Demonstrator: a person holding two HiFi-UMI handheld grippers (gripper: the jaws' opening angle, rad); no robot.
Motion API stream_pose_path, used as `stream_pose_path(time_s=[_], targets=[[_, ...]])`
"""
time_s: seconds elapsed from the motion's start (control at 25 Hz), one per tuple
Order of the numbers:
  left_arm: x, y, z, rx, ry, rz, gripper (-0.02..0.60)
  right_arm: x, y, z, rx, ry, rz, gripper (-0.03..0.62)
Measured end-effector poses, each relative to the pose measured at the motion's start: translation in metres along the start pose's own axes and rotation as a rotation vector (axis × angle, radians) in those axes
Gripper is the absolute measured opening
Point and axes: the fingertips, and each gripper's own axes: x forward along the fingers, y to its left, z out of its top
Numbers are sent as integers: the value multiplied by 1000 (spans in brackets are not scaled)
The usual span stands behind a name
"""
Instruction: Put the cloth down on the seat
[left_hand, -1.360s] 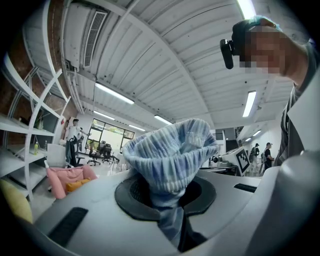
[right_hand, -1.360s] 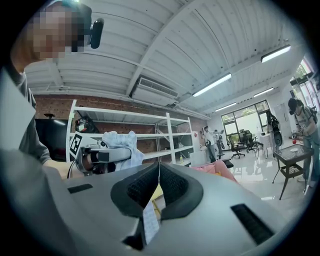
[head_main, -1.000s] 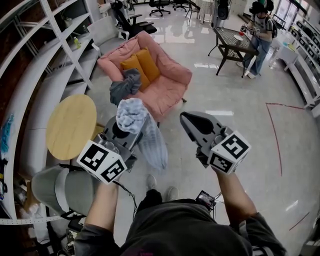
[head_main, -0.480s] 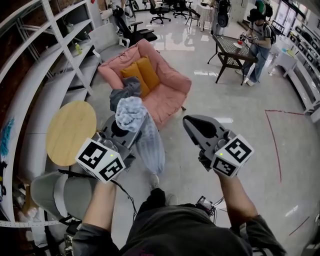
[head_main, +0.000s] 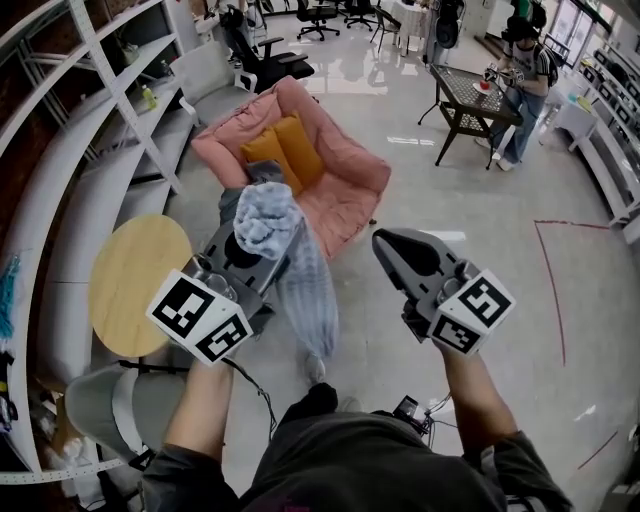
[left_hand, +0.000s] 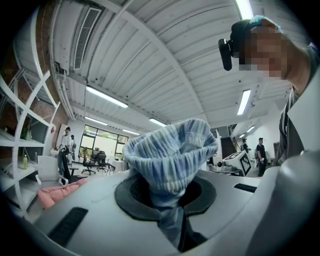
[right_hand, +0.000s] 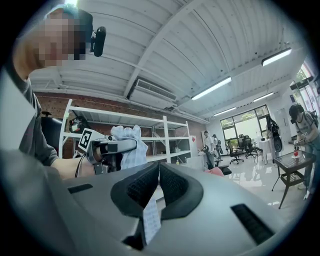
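**Cloth in the left hand-held gripper, on the near side of the pink seat**

The left hand-held gripper has its jaws narrowed onto a light blue ribbed cloth. The cloth is pinched between the pads. A bunched end bulges out past the jaw tips, and a long tail hangs down over the shiny floor. The cloth is up in the air and not lying on anything.

In the head view its bunched end overlaps the near left edge of the pink seat. The seat stands farther off, with two orange cushions leaning on its back. A grey garment shows at the seat's near left corner, mostly hidden behind the blue cloth.

The right hand-held gripper is to the right of the cloth and well apart from it. Its jaws are drawn together with the pads meeting and nothing gripped between them.

White shelves run along the left side. At the far right a person stands beside a dark desk.
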Motion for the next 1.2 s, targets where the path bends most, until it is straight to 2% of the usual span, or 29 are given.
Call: stream_pose_path(time_s=[0.48, 0.84, 1.2], targets=[[51, 96, 10, 17, -7, -81, 72, 88, -60, 8, -7, -18, -68, 15], [72, 143, 22, 33, -16, -98, 72, 123, -82, 15, -14, -24, -87, 15], [109, 188, 26, 47, -11, -97, 72, 160, -126, 4, 21, -20, -78, 15]])
